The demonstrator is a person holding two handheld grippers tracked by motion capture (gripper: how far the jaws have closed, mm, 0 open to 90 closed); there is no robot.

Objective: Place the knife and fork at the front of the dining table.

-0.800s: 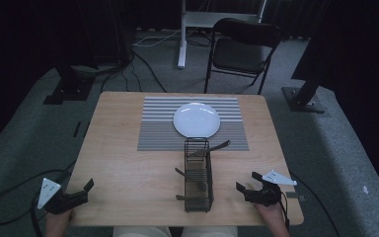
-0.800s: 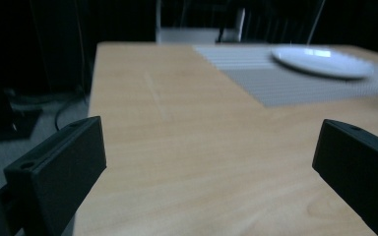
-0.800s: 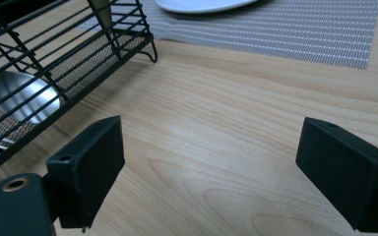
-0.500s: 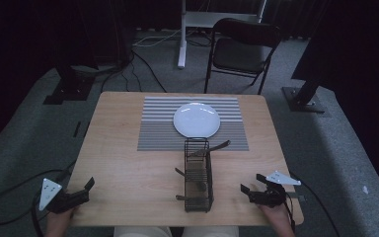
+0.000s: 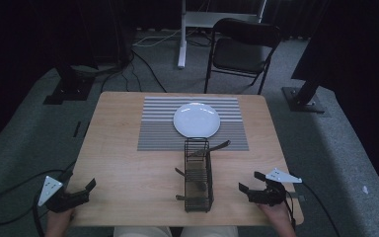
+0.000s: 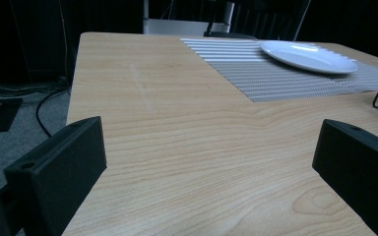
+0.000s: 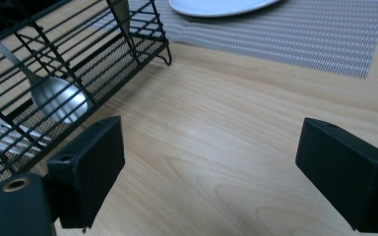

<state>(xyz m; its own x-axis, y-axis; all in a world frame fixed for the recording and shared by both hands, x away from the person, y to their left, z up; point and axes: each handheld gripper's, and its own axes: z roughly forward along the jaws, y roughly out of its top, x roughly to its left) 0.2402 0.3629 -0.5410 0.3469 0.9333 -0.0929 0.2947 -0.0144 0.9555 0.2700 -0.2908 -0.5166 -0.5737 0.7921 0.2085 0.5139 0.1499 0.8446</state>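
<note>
Black wire rack (image 5: 198, 174) lies lengthwise toward the plate (image 5: 196, 119); both tools released

Dim room in the high view, with the far background sinking to near black while the counter (image 5: 128, 163) takes soft, even light from above. The white plate (image 5: 196, 119) is the brightest spot, with no harsh glare. Shadows lie faint and short under the wire rack (image 5: 198, 174). Colours carry a cool, bluish cast. In the left gripper view, the near jaws look soft and slightly blurred and the wood grain stays crisp. In the right gripper view a spoon (image 7: 59, 98) shows a mild sheen.
</note>
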